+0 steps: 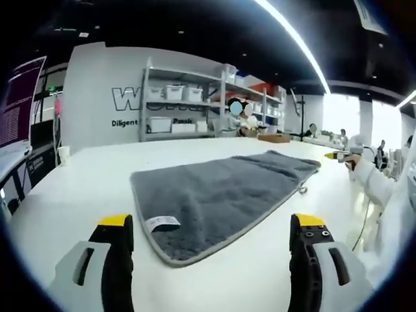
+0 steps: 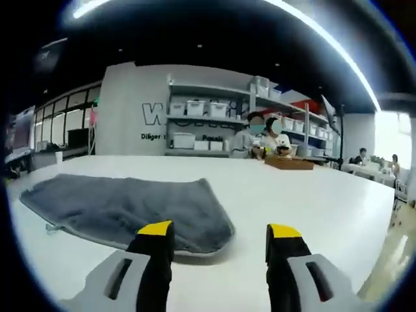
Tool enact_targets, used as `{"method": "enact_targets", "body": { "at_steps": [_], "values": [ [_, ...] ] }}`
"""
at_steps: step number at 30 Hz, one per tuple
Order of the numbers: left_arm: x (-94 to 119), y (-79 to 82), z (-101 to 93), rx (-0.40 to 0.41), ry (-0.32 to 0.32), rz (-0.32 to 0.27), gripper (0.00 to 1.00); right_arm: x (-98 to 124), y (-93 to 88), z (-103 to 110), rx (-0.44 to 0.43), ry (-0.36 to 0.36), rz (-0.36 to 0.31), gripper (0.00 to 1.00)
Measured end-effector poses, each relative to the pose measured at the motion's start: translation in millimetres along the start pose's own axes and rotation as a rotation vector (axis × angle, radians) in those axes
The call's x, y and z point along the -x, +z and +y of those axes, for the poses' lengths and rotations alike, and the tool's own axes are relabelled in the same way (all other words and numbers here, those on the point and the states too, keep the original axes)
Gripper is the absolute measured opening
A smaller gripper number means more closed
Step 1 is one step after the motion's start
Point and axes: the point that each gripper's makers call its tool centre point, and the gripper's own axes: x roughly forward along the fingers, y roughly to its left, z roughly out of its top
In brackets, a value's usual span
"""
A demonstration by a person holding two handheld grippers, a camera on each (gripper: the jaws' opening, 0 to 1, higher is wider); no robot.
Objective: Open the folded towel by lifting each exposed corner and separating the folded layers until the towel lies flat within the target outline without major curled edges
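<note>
A grey fluffy towel (image 1: 221, 192) lies spread as a long strip on the white table (image 1: 84, 188), with a white label (image 1: 161, 223) near its closest corner. My left gripper (image 1: 211, 226) is open just in front of that near edge, with nothing between its yellow-tipped jaws. Past the towel's far right end, a white-sleeved hand holds the right gripper (image 1: 340, 155). In the right gripper view the towel (image 2: 123, 207) stretches to the left, a small hanging loop (image 2: 52, 227) at its edge. My right gripper (image 2: 219, 231) is open at the towel's nearest rounded corner, holding nothing.
A wooden tray (image 1: 273, 138) (image 2: 289, 164) sits at the table's far side, where people are seated. Shelves with white bins (image 1: 175, 104) stand against the back wall. A paper cup (image 1: 63, 154) and a monitor (image 1: 16, 104) are at the left.
</note>
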Motion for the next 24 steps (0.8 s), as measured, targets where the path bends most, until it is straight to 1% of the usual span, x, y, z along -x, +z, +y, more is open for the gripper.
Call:
{"method": "enact_targets", "body": {
  "at_steps": [3, 5, 7, 12, 15, 18, 21, 24],
  "values": [
    [-2.4, -2.3, -0.5, -0.004, 0.001, 0.011, 0.98, 6.4, 9.1, 14.4, 0.004, 0.054, -0.019, 0.72],
    [-4.3, -4.9, -0.8, -0.004, 0.001, 0.021, 0.98, 11.5, 11.9, 25.5, 0.01, 0.084, -0.022, 0.79],
    [-6.3, -7.4, -1.6, -0.004, 0.001, 0.031, 0.98, 15.3, 13.7, 35.8, 0.017, 0.116, -0.024, 0.84],
    [-11.8, -12.6, -3.9, -0.004, -0.004, 0.055, 0.98, 22.6, 14.7, 55.2, -0.001, 0.181, -0.019, 0.99],
    [-14.8, -15.1, -4.4, -0.006, -0.007, 0.069, 0.98, 27.9, 11.6, 68.6, 0.005, 0.229, -0.005, 0.99],
    [-16.7, -16.3, -4.4, -0.005, -0.008, 0.075, 0.98, 31.2, 9.1, 76.5, 0.008, 0.261, 0.012, 0.99],
    [-18.9, -16.8, -4.5, -0.007, -0.009, 0.076, 0.98, 31.8, 12.8, 79.2, 0.016, 0.278, 0.006, 0.99],
    [-21.5, -17.9, -4.8, -0.007, -0.012, 0.079, 0.98, 23.4, 22.7, 73.7, 0.043, 0.282, -0.007, 0.99]
  ]
}}
